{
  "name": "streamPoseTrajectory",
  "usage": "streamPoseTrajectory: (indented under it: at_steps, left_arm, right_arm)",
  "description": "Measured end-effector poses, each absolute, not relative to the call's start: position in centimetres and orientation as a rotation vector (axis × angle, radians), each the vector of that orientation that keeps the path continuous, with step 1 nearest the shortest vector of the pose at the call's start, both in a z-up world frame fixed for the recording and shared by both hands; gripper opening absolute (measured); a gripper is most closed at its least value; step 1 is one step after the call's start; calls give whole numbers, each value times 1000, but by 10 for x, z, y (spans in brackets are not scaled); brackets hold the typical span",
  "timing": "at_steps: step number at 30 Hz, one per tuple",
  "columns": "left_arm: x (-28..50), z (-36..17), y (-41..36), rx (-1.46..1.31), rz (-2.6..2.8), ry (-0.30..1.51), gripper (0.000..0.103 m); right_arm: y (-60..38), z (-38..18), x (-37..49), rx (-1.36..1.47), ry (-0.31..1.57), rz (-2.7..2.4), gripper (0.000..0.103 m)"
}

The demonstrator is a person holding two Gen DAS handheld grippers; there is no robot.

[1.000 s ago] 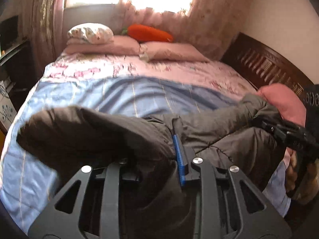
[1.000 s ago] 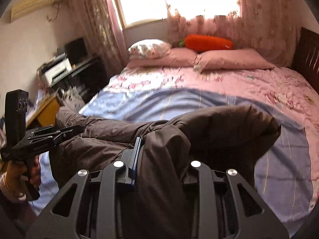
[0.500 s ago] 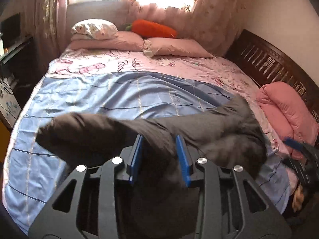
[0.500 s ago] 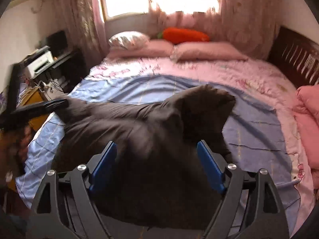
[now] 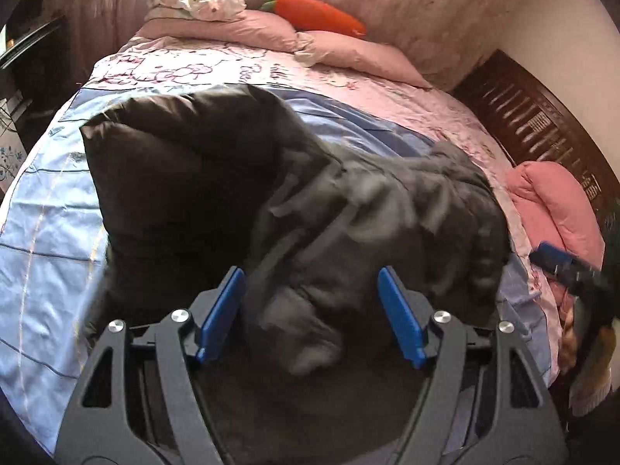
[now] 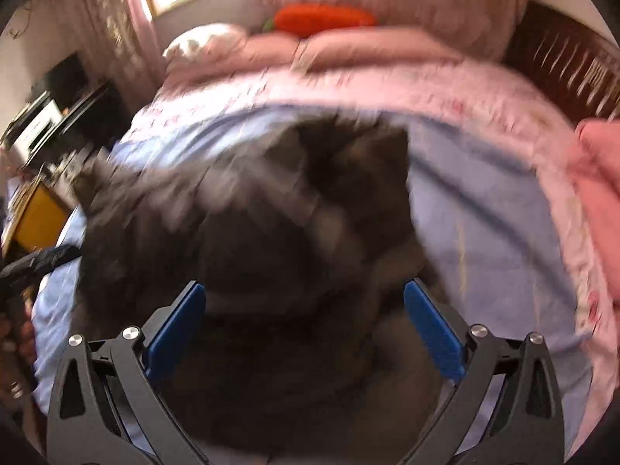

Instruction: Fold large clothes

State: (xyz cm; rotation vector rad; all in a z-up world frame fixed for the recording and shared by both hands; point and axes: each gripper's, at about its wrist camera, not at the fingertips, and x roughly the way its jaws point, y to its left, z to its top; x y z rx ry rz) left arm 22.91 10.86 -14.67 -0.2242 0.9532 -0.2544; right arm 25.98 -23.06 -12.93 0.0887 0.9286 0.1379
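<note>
A large dark grey padded jacket (image 5: 294, 201) lies bunched on the blue and pink bedsheet (image 5: 50, 209), blurred as it settles. My left gripper (image 5: 312, 317) is open, its blue pads apart over the jacket's near edge, holding nothing. The right gripper shows at the right edge of the left wrist view (image 5: 558, 261). In the right wrist view the jacket (image 6: 271, 209) is strongly blurred. My right gripper (image 6: 306, 329) is open wide above the jacket's near part. The left gripper shows at the far left of that view (image 6: 38, 259).
Pink pillows (image 5: 348, 50) and an orange carrot cushion (image 5: 314, 11) lie at the bed's head by the window. A folded pink quilt (image 5: 554, 201) sits at the right edge by the dark wooden rail (image 5: 542, 124). A desk with clutter (image 6: 42, 128) stands left of the bed.
Both grippers were shut on the jacket and held it up. They have opened and let go; the jacket has dropped onto the bed, and both grippers have pulled back.
</note>
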Motion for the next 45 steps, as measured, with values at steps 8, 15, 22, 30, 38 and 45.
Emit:
streamPoseTrajectory:
  at_steps: [8, 15, 22, 30, 38, 45]
  left_arm:
    - [354, -152, 117, -353, -286, 1189, 95]
    - [401, -193, 96, -375, -233, 1332, 22]
    - [374, -119, 107, -350, -232, 980, 14]
    - [234, -110, 94, -163, -280, 697, 20]
    - [110, -138, 88, -140, -331, 770, 22]
    - [53, -208, 75, -80, -335, 1086, 36]
  right_arm:
    - [-242, -180, 417, 461, 1354, 253, 102]
    - [-204, -204, 466, 522, 1463, 266, 31]
    - [-194, -113, 435, 457, 1030, 362, 17]
    - [-180, -87, 280, 101, 685, 515, 17]
    - [-189, -125, 155, 124, 798, 540, 17]
    - [-174, -182, 76, 122, 1028, 513, 18]
